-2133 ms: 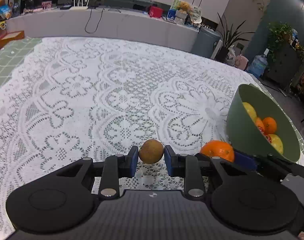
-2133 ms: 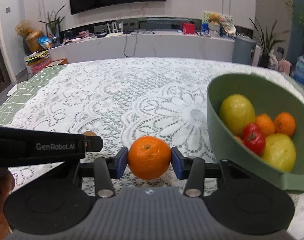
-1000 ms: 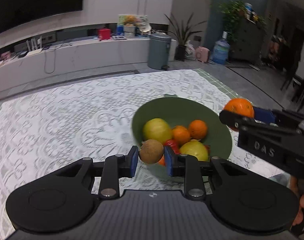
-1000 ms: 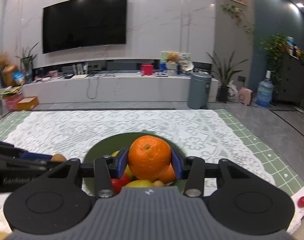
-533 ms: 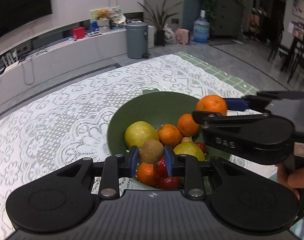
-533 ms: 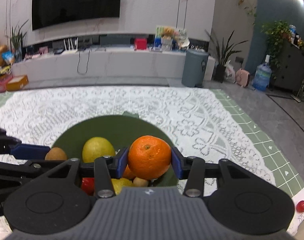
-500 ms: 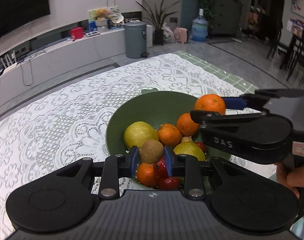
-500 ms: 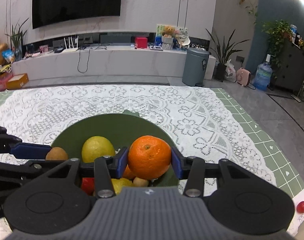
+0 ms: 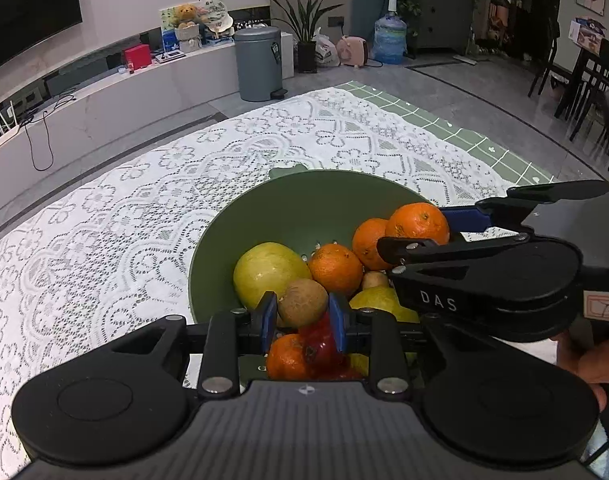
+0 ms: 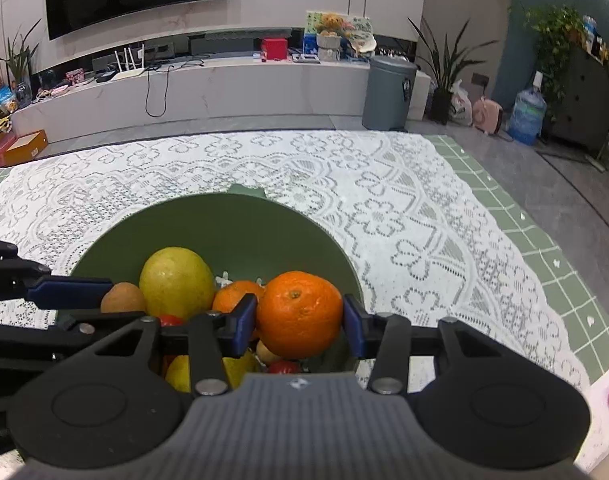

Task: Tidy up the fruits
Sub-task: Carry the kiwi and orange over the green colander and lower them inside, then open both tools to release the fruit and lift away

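Tablecloth of white lace (image 10: pixel 384 208) covers the table under a deep green plastic colander bowl (image 10: pixel 208 216), which sits toward the table's right edge and already carries yellow, orange and red fruit. Right gripper (image 10: pixel 300 322) clamps a round orange mandarin (image 10: pixel 299 314) between its blue pads, poised above the bowl's near right rim. Left gripper (image 9: pixel 302 316) grips a small brown kiwi-like fruit (image 9: pixel 303 302) narrowly, above the heaped fruit near the bowl's near rim. Both loads appear ready for release. Recommended procedure: lower each fruit until it nearly rests on the pile, select a hollow between neighbours, then open the pads slowly. Releasing from height risks bruising or roll-out. Keep the two grippers apart; they stand close together in the left wrist view.
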Demonstrator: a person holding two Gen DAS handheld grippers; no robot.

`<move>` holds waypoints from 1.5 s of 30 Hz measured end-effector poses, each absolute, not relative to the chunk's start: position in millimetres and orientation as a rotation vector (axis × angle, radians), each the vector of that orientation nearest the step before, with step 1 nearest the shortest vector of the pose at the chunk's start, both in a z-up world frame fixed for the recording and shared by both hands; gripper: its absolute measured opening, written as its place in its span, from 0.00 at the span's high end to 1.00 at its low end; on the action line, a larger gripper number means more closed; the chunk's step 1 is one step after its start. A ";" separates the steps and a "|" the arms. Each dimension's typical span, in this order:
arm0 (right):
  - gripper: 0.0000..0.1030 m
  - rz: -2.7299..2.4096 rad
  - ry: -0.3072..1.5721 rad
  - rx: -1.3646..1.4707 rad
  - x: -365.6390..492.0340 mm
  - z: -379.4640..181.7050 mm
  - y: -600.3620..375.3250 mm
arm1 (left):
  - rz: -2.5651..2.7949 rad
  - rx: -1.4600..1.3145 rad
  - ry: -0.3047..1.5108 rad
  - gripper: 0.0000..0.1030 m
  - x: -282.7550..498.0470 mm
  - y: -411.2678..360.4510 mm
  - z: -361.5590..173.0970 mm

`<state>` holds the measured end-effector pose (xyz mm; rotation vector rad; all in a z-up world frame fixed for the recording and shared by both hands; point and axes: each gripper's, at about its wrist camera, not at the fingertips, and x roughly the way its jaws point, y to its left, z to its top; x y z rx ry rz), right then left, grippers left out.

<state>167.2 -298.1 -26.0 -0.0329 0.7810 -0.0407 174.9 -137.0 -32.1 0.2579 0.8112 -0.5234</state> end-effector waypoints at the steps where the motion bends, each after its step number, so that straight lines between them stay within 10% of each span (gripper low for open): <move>1: 0.58 -0.040 0.788 -0.031 167.5 -27.0 -298.3 | -0.522 0.260 0.815 0.70 176.2 -137.6 -33.6; 31: 0.56 -0.045 0.792 -0.006 167.1 -30.5 -299.9 | -0.512 0.188 0.859 0.55 186.4 -129.6 -50.3; 45: 0.30 -0.039 0.619 0.039 140.0 -8.7 -305.6 | -0.506 0.200 0.794 0.43 146.8 -122.1 -25.5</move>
